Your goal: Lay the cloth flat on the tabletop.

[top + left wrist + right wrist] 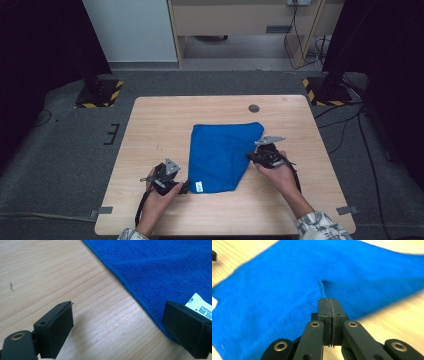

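**Right gripper clamps the blue cloth's edge, left gripper waits wide at the label corner**

Landmark first: the blue microfibre cloth (220, 155) lies on the light wooden table (150, 120), spread flat over the middle of the tabletop, a touch toward the person's side, with its far right corner running out to a rounded point.

Left of the cloth, the left gripper (184, 187) sits low on the table, held in the person's left hand (159, 200), its tips right at the cloth's near left corner. In the left gripper view its jaws stand wide apart: one jaw rests over bare wood just off the cloth's hemmed edge, the other sits over the cloth's corner, right beside the small white label (200, 305) sewn there. Nothing is pinched between them, so this claw is open.

Over the cloth itself, the fabric lies mostly smooth, with a short ridge pulled up where the right jaws meet it.

At the cloth's right edge, the right gripper (251, 157) comes in from the right hand (279, 175), grey plate on top, pointing inward across the cloth. In the right gripper view (329, 305) the two jaws are pressed tight together with a fold of blue fabric caught at their tips, the cloth rising to them in a little crease. That claw is closed and gripping the cloth.

Beyond the cloth's far edge, a round dark grommet (254, 108) sits in the tabletop, well apart from it.
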